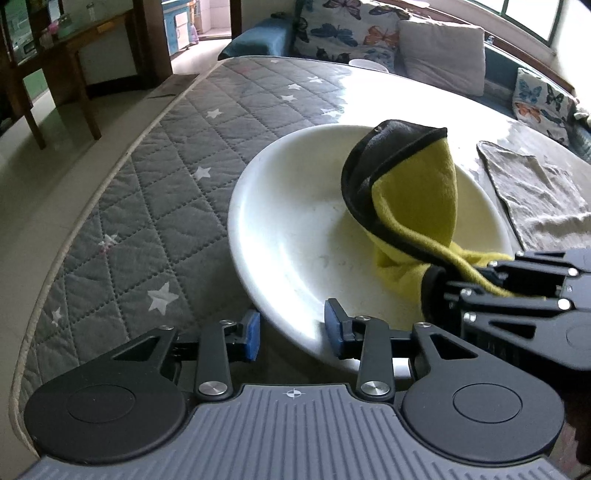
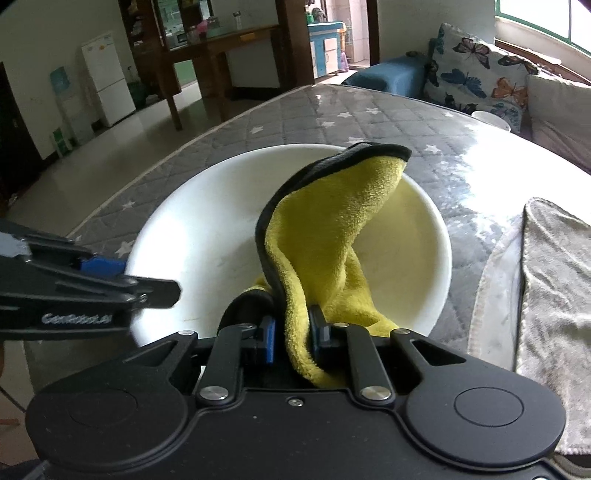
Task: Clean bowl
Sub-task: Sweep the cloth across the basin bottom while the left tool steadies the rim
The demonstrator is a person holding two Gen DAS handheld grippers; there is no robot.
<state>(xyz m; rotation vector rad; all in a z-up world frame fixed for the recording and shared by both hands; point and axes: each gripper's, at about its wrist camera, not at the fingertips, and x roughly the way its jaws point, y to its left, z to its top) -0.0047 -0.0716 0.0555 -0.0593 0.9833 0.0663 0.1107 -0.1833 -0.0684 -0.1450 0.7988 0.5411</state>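
Note:
A wide white bowl (image 1: 295,221) (image 2: 207,221) sits on a grey quilted star-pattern table cover (image 1: 166,206). My right gripper (image 2: 291,332) (image 1: 461,284) is shut on a yellow cloth with black edging (image 2: 332,229) (image 1: 417,192). The cloth stands up in a fold inside the bowl, its lower part touching the bowl's floor. My left gripper (image 1: 291,332) (image 2: 136,278) is open at the bowl's near rim. One blue pad (image 1: 253,336) is outside the rim and the other is over the inside. I cannot tell whether either pad touches the rim.
A grey towel (image 1: 535,195) (image 2: 554,295) lies flat to the right of the bowl. A small white cup (image 1: 367,64) (image 2: 491,118) stands at the table's far edge. Butterfly cushions (image 1: 347,29) line a bench behind. The table edge curves along the left, with floor and wooden furniture beyond.

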